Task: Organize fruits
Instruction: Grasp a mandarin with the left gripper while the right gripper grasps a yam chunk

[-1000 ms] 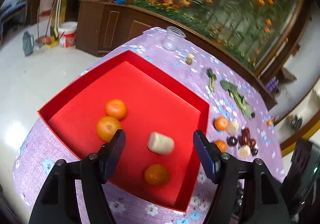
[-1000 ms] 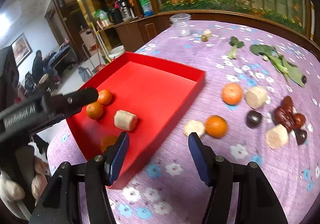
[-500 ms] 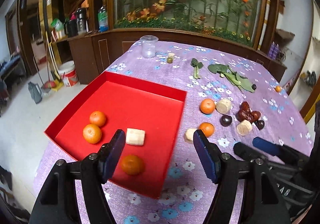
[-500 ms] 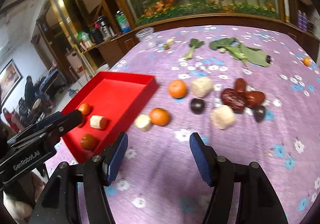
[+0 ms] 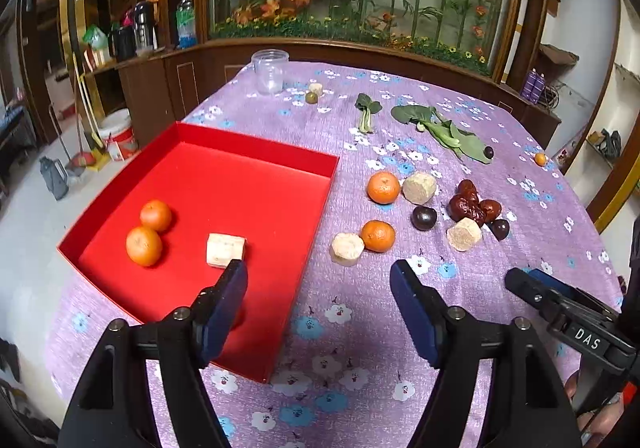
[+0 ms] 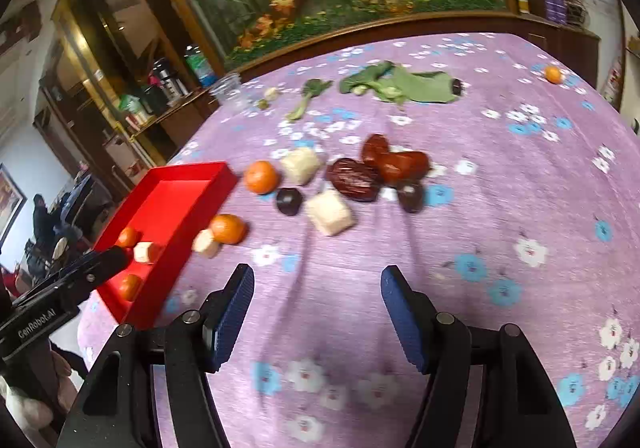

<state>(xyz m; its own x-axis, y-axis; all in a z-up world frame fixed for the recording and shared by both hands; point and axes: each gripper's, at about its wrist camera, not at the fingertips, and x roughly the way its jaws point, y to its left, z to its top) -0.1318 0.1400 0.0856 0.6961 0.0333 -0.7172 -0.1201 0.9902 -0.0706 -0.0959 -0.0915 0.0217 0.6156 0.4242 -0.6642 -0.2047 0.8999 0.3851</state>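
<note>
A red tray (image 5: pixel 256 152) sits on the purple flowered tablecloth and holds two oranges (image 5: pixel 144 245), a pale cut chunk (image 5: pixel 225 250) and a third orange mostly hidden behind my left finger. To its right lie two oranges (image 5: pixel 383 187), pale chunks (image 5: pixel 347 248), dark plums (image 5: pixel 424 217) and red dates (image 5: pixel 470 204). My left gripper (image 5: pixel 319 280) is open and empty above the tray's near right corner. My right gripper (image 6: pixel 316 284) is open and empty over bare cloth, short of the fruit cluster (image 6: pixel 328 212). The tray also shows in the right wrist view (image 6: pixel 160 208).
Leafy greens (image 5: pixel 440 130), a clear jar (image 5: pixel 271 71), a small green fruit and a small orange (image 5: pixel 540 158) lie farther back. A wooden cabinet and planter wall stand behind the table. The right gripper's body (image 5: pixel 568 312) shows at the left view's right edge.
My left gripper has pulled back from over the tray and swung right, so the loose fruit is now in view. My right gripper has swung right from the tray toward the loose fruit.
</note>
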